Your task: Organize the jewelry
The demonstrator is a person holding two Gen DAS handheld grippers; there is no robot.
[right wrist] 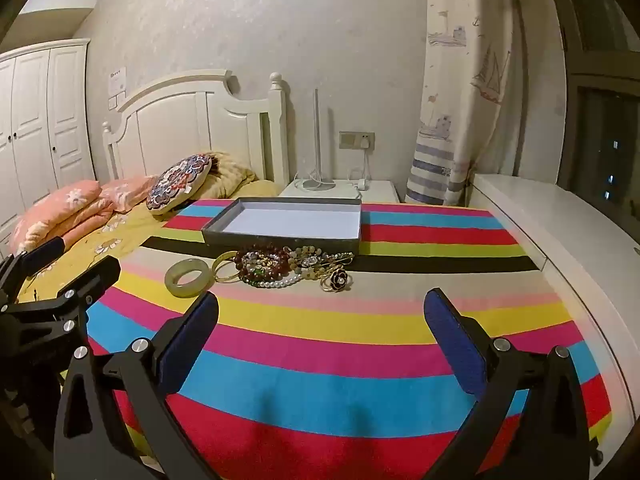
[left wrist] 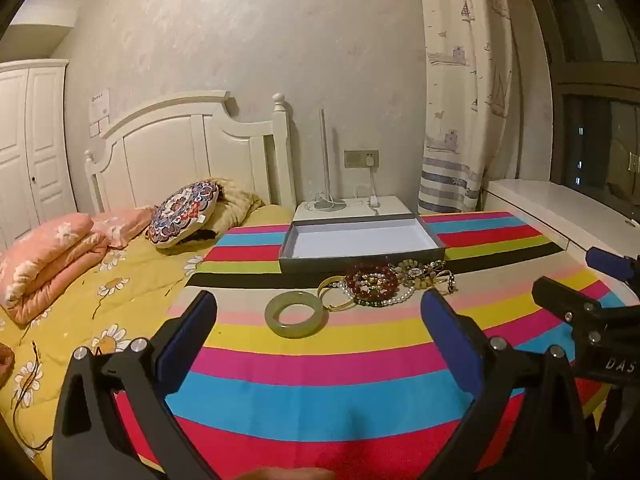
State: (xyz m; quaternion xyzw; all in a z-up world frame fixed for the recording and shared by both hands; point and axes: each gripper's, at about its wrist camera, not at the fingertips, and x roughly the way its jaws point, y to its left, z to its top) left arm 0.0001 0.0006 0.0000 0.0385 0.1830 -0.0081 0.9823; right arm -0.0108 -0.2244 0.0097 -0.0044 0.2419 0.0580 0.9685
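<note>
Striped cloth [left wrist: 320,360]: we are holding both grippers' jaws apart, empty; jade bangle [left wrist: 295,314] lying ahead of left gripper [left wrist: 318,312], nearer than right gripper [right wrist: 320,312]

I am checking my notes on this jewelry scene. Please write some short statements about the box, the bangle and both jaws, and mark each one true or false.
1. The grey box has nothing inside. True.
2. The green bangle lies inside the box. False: it lies on the striped cloth, in front of the box.
3. The jaws of the left gripper are wide open with nothing between them. True.
4. The right gripper grips the pearl string. False: its jaws are open and hold nothing.
5. The flower brooch lies to the left of the bangle. False: it lies to the right.
</note>
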